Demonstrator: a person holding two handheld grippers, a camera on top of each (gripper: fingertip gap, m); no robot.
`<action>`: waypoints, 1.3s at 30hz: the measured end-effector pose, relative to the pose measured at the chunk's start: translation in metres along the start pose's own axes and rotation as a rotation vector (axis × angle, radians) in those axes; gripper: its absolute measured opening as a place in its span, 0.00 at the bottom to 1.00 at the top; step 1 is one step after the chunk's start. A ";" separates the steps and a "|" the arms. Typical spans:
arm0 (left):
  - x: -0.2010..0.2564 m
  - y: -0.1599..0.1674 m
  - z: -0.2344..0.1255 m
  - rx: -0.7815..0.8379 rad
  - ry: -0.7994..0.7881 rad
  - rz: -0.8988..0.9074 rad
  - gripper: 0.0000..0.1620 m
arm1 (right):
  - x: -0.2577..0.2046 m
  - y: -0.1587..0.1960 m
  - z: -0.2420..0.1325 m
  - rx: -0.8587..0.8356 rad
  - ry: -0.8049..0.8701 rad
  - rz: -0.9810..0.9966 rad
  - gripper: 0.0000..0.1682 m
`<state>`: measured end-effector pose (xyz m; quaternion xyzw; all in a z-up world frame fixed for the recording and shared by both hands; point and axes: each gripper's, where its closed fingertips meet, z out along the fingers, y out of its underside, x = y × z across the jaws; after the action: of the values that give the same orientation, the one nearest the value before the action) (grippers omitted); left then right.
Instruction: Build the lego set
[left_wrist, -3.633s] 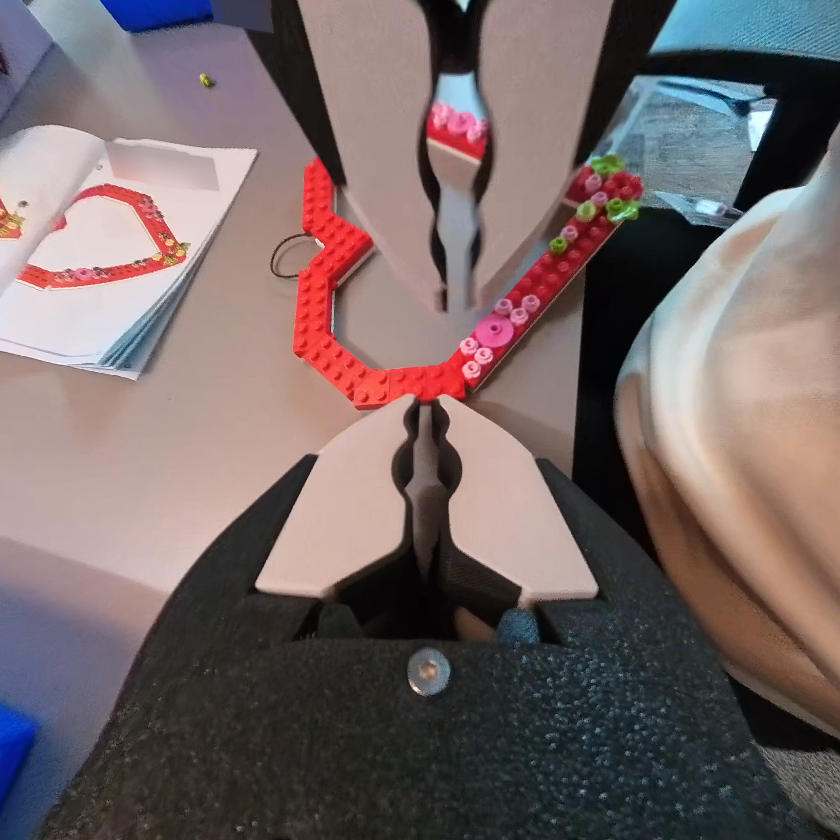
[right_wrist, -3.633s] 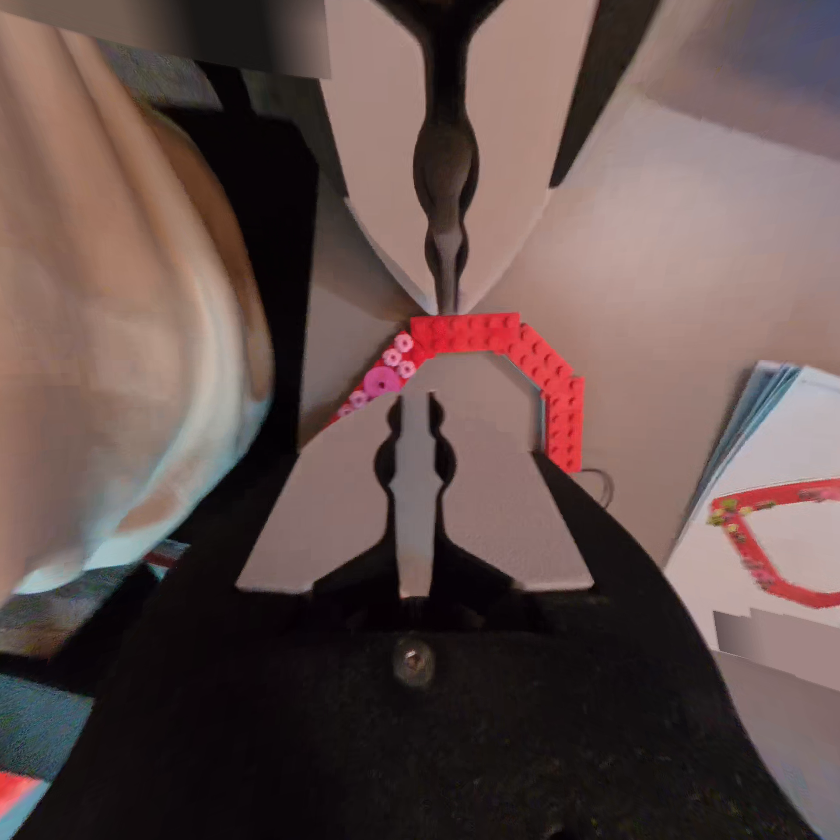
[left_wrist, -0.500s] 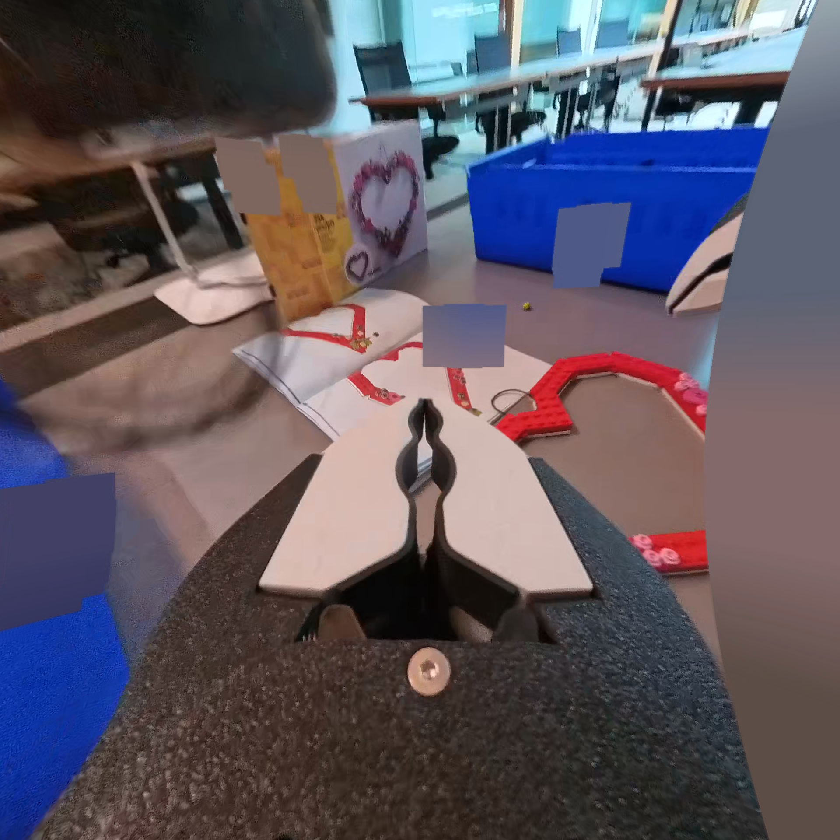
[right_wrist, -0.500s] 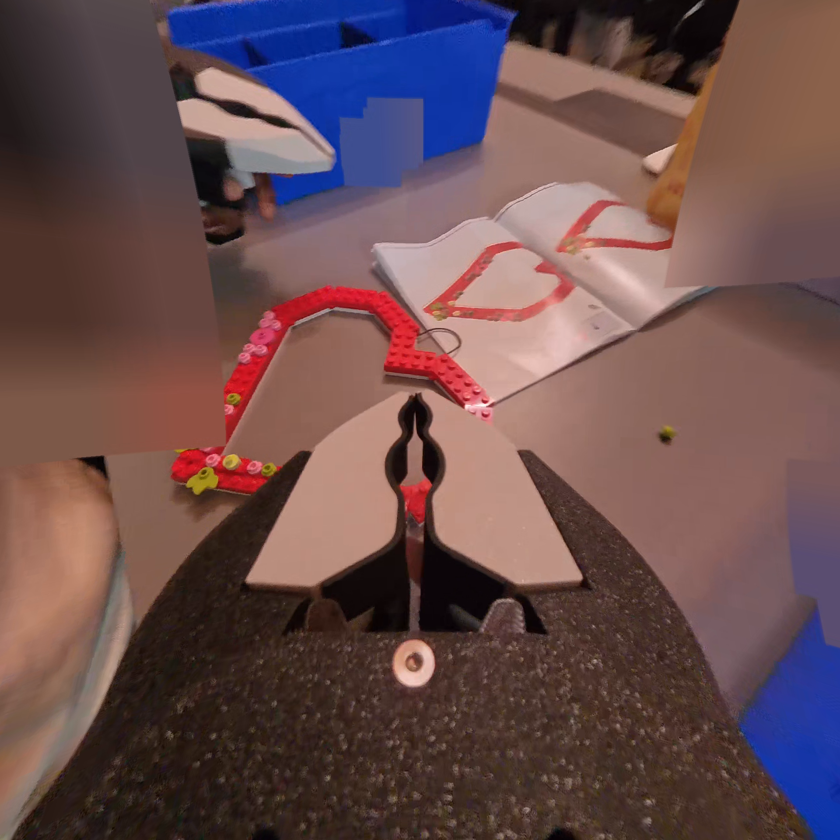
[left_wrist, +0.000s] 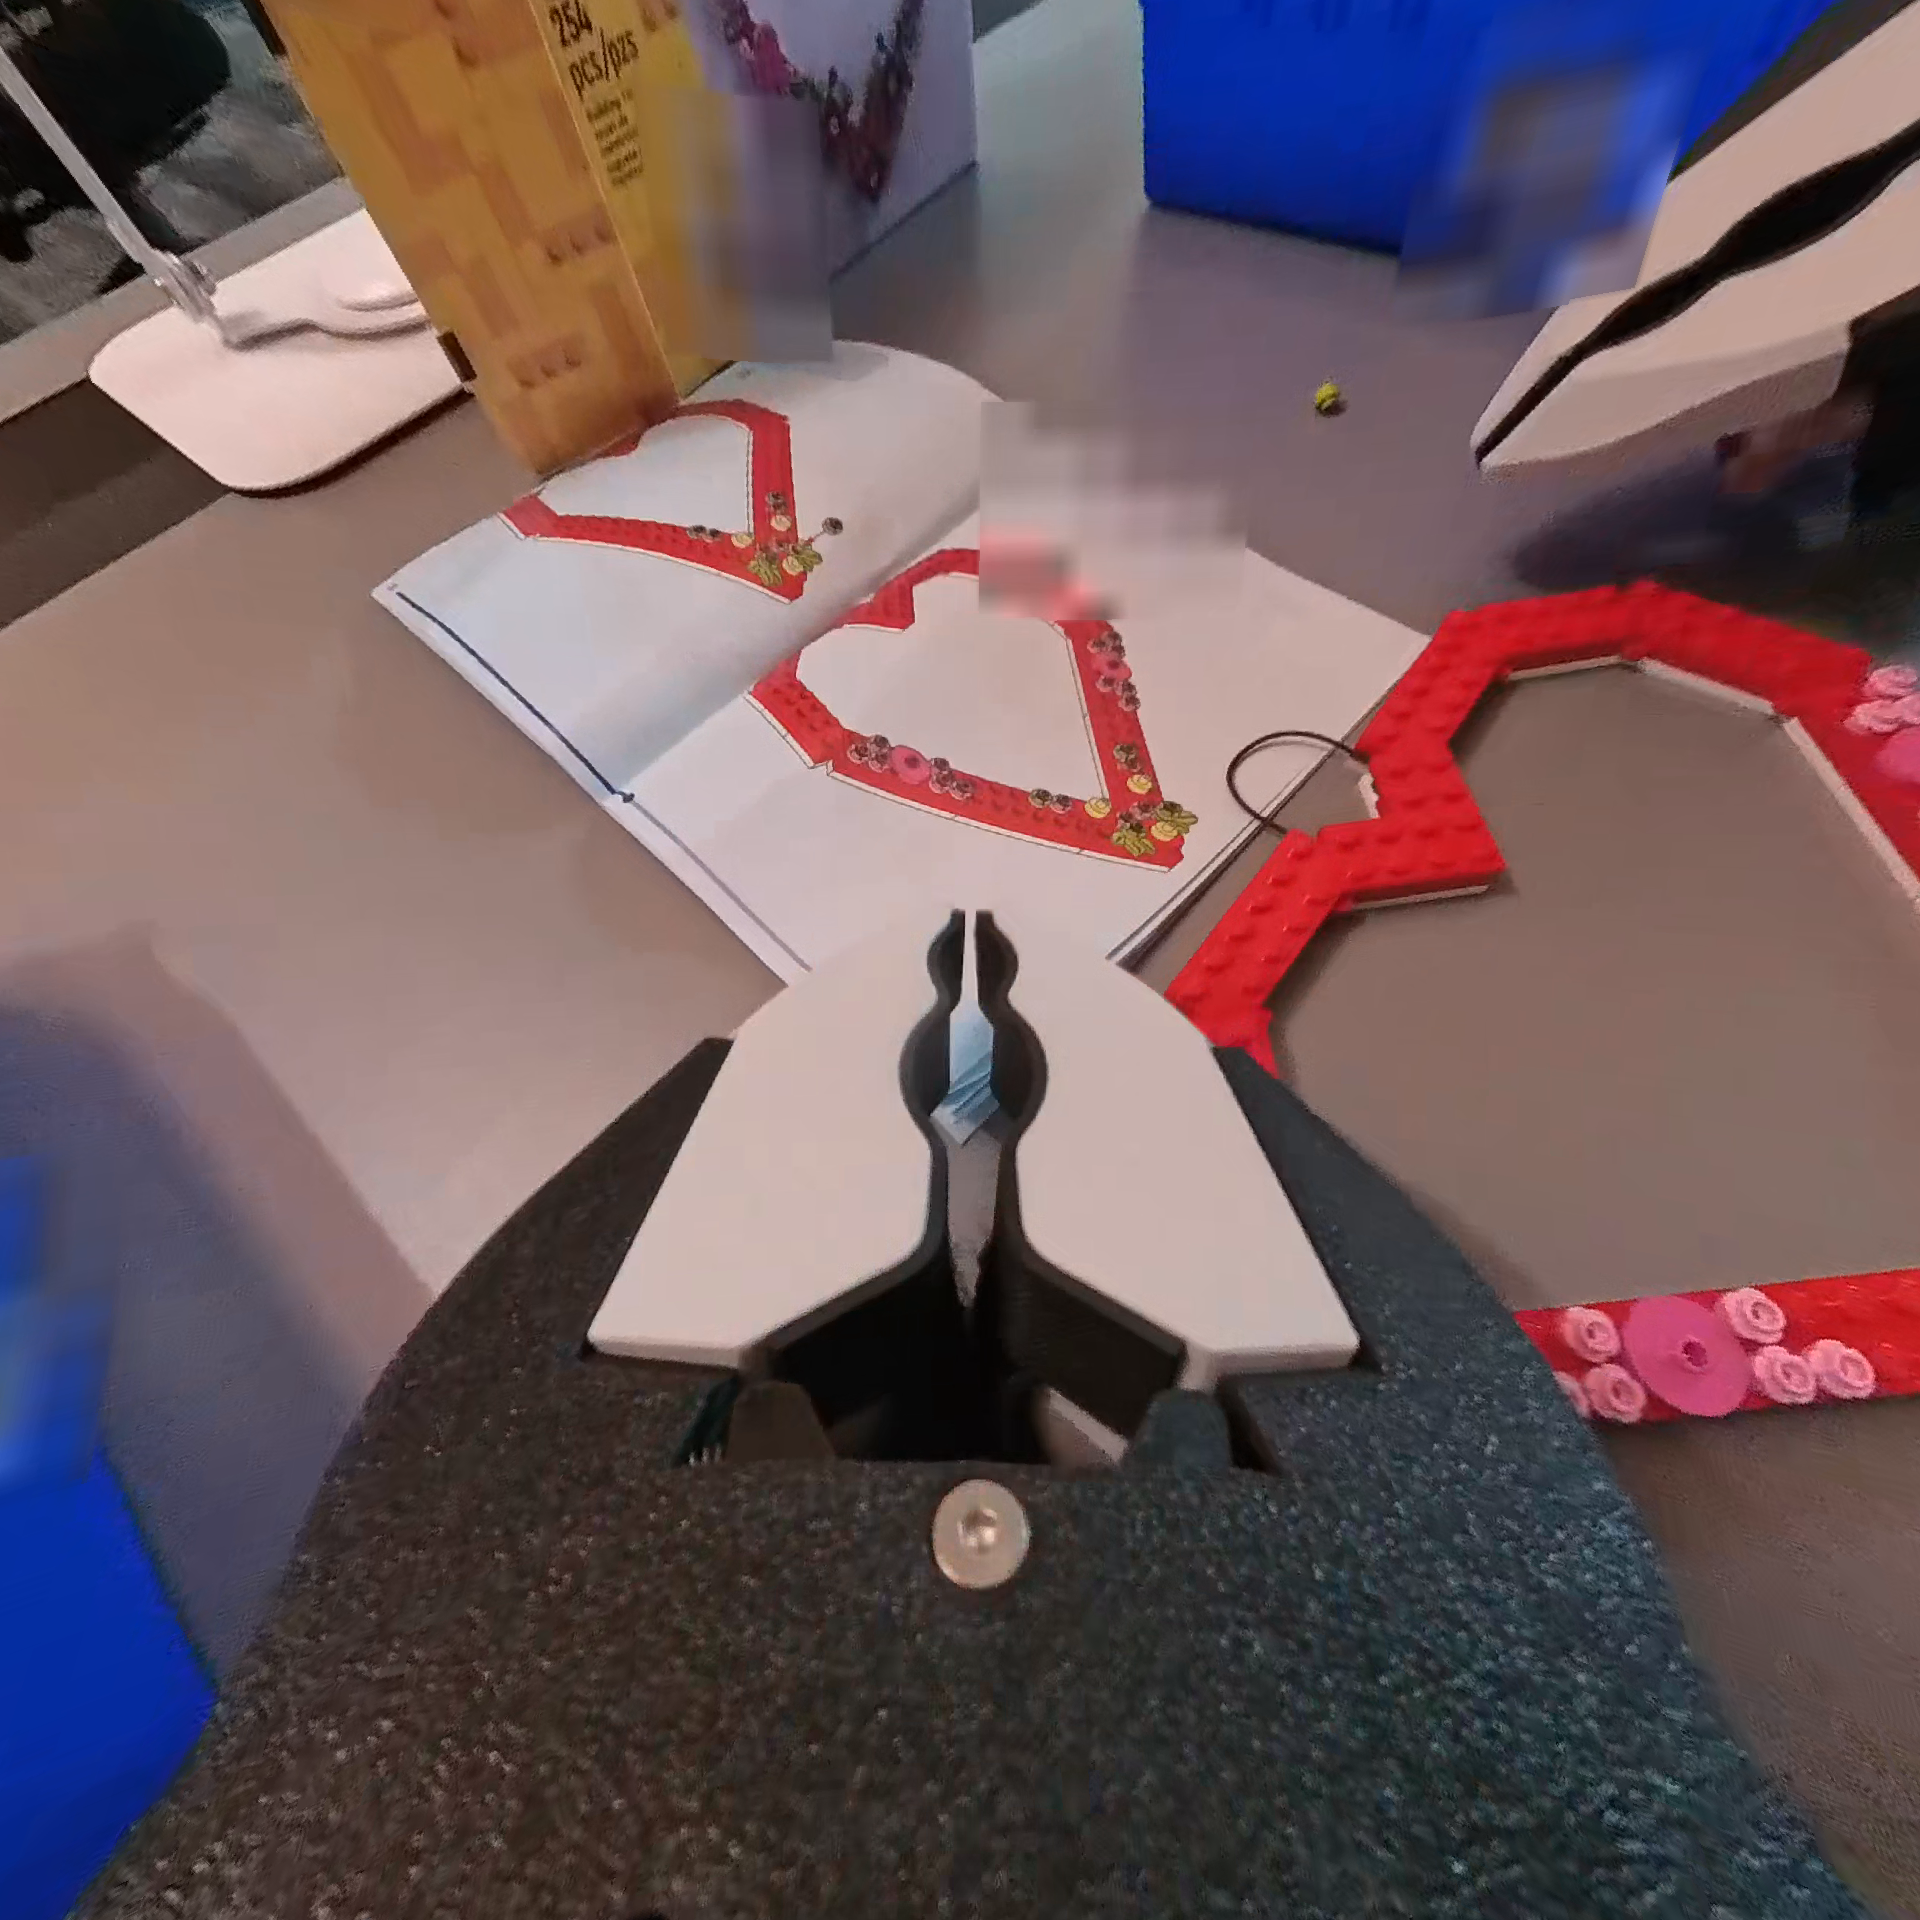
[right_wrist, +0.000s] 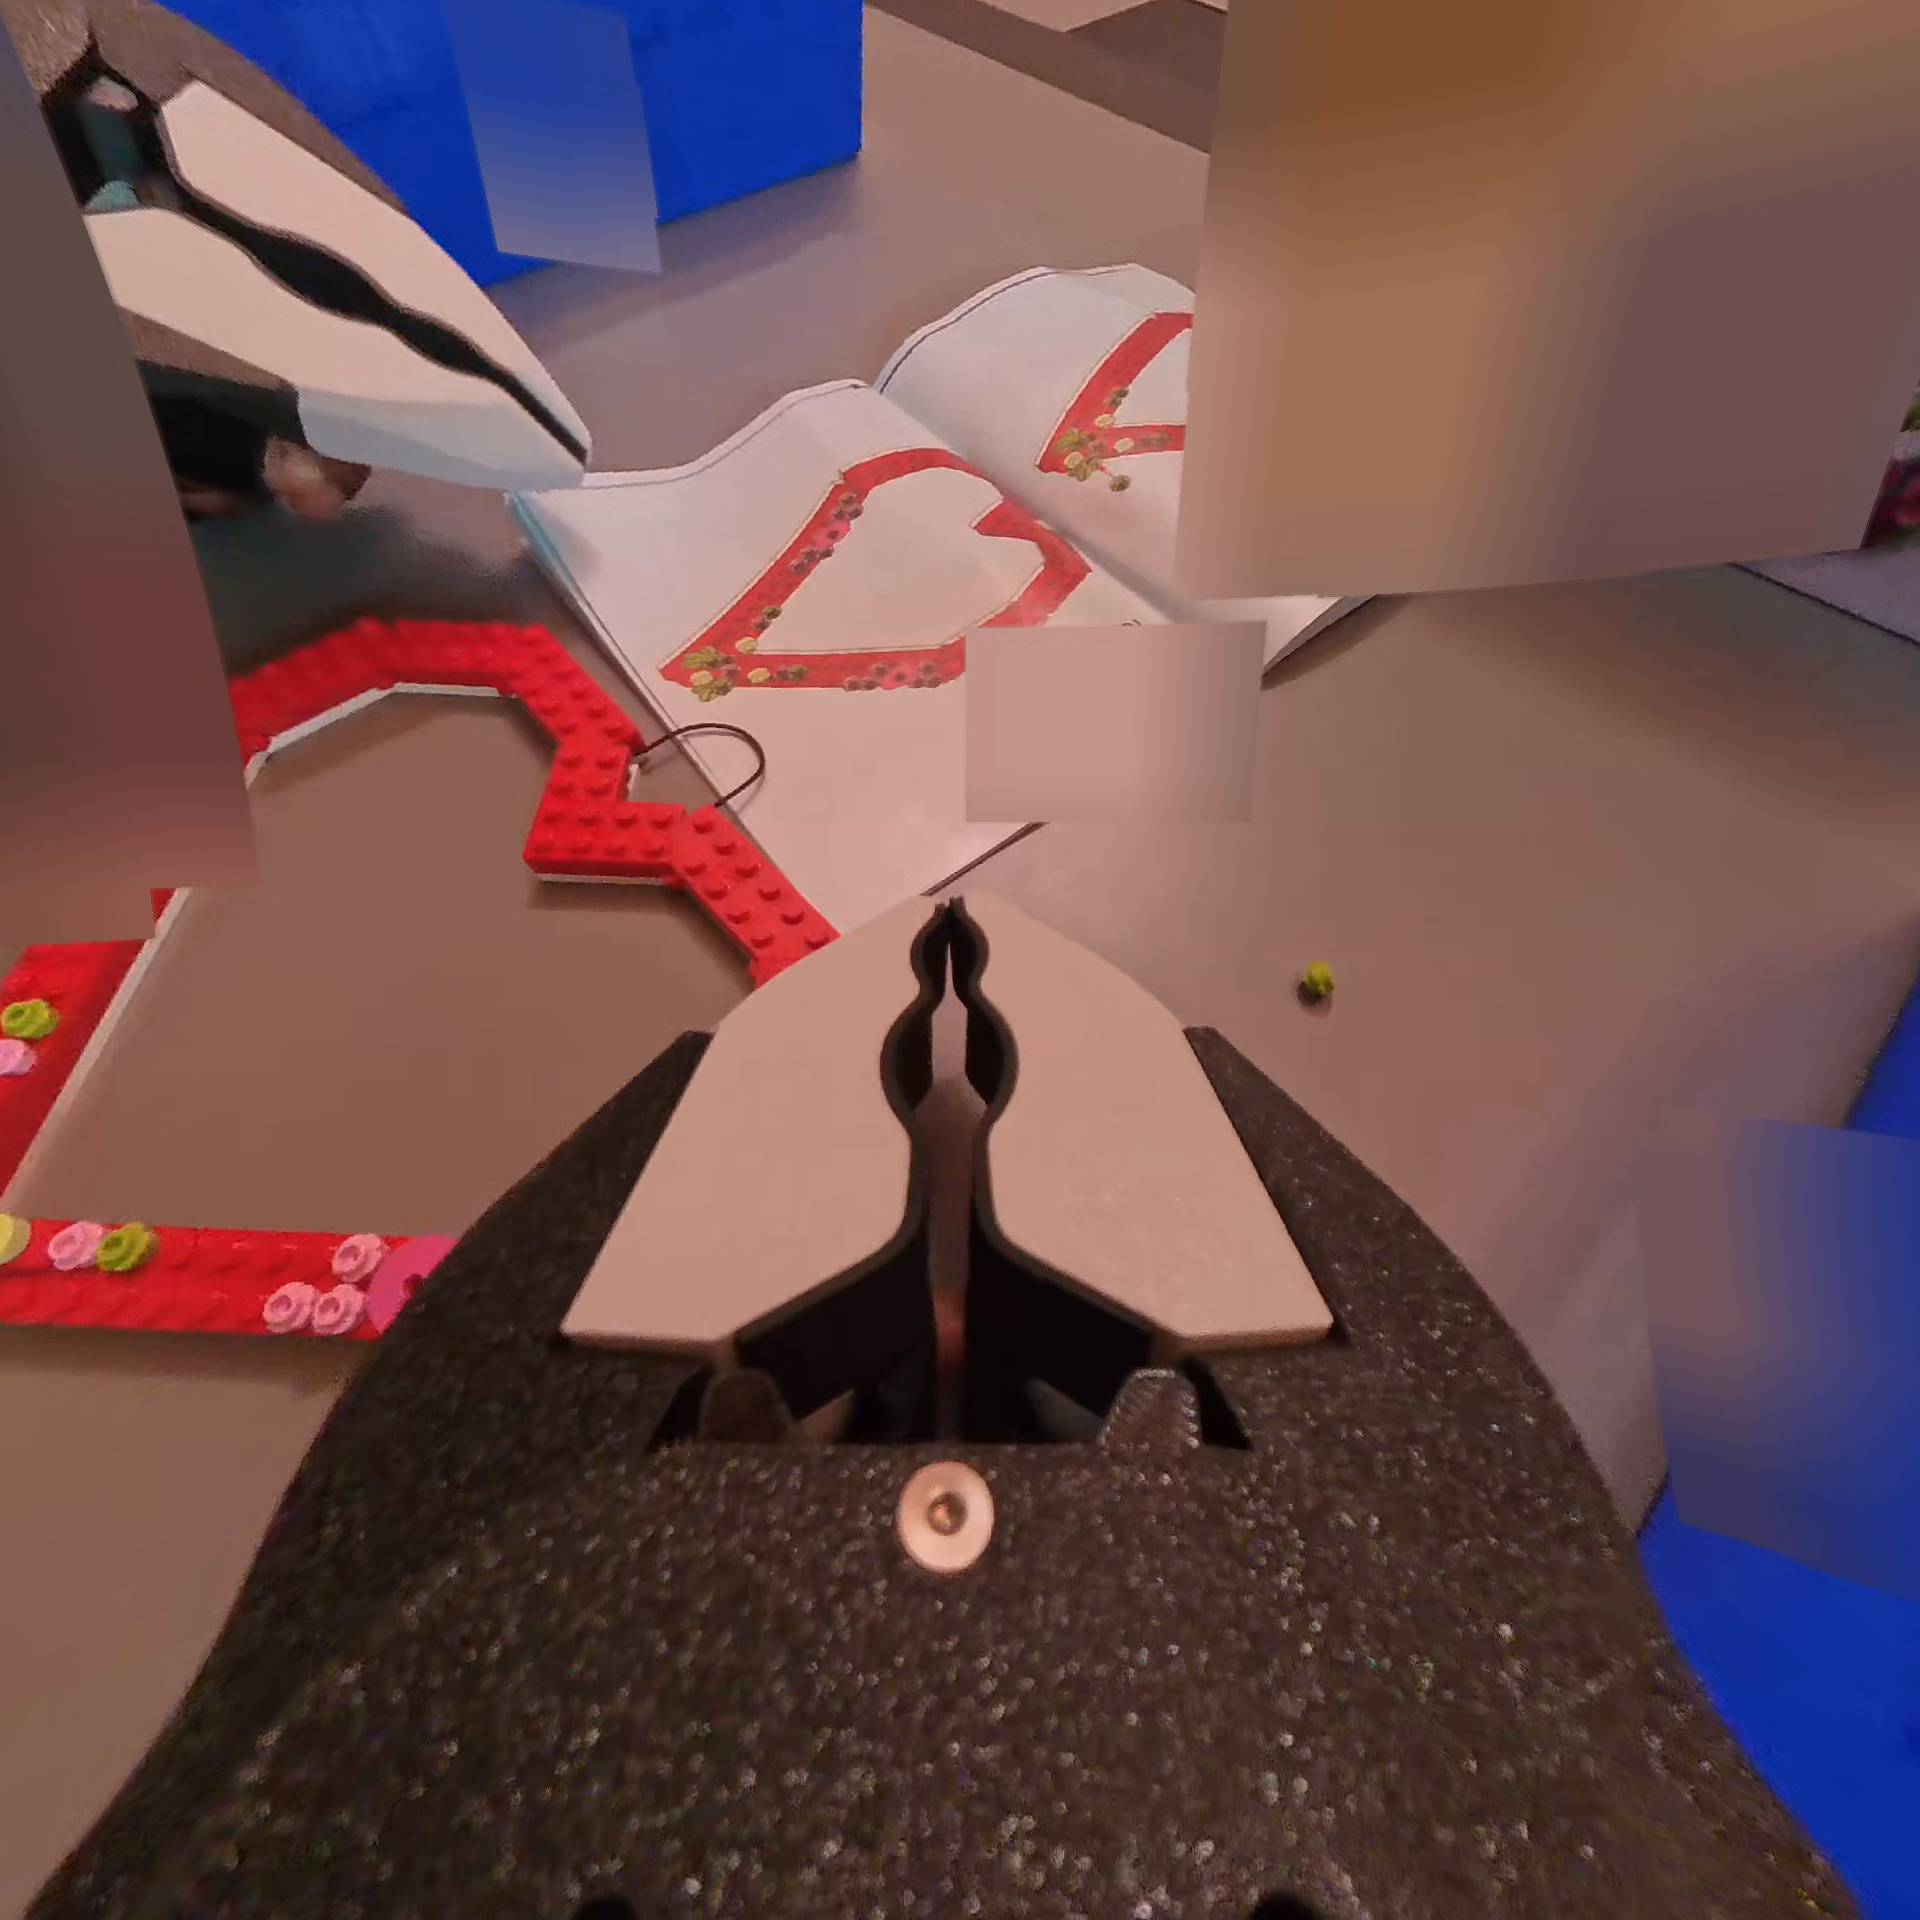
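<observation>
Both tongs clenched with nothing in them, held up off the bench. Left tongs (left_wrist: 971, 920) pointing at the near corner of the open booklet (left_wrist: 831, 665), fingertips pressed together. Right tongs (right_wrist: 951, 914) same deal, tips together, aimed over bare bench just beside the booklet's near edge.

Red heart frame (left_wrist: 1382, 821) lying flat on the bench, just right of the booklet from the left view, its notched top touching the booklet's edge. Pink flower studs (left_wrist: 1704, 1351) sitting on the near strip of the frame; pink and green ones (right_wrist: 104, 1247) on that strip from the right view too. Thin black loop (left_wrist: 1283, 774) at the frame's notch, resting on the booklet page.

Tiny green piece (right_wrist: 1316, 979) loose on the bench, well apart from the frame. Yellow box (left_wrist: 488, 208) standing upright at the far side behind the booklet, blue bin (left_wrist: 1299, 114) near the far edge too.
</observation>
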<state>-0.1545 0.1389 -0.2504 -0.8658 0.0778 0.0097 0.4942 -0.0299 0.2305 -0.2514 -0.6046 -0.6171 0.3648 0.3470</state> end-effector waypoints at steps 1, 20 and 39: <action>0.001 0.002 0.001 -0.014 0.010 -0.003 0.01 | 0.001 0.001 0.000 -0.004 -0.001 0.012 0.00; 0.003 0.010 0.001 -0.066 0.013 0.022 0.02 | 0.077 0.023 0.009 -0.213 0.443 0.184 0.06; 0.001 0.006 -0.008 -0.004 -0.028 0.064 0.06 | -0.098 0.025 -0.005 -0.426 -0.336 0.108 0.03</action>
<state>-0.1545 0.1288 -0.2512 -0.8637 0.0984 0.0378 0.4929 -0.0102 0.1323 -0.2695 -0.6269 -0.6957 0.3402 0.0850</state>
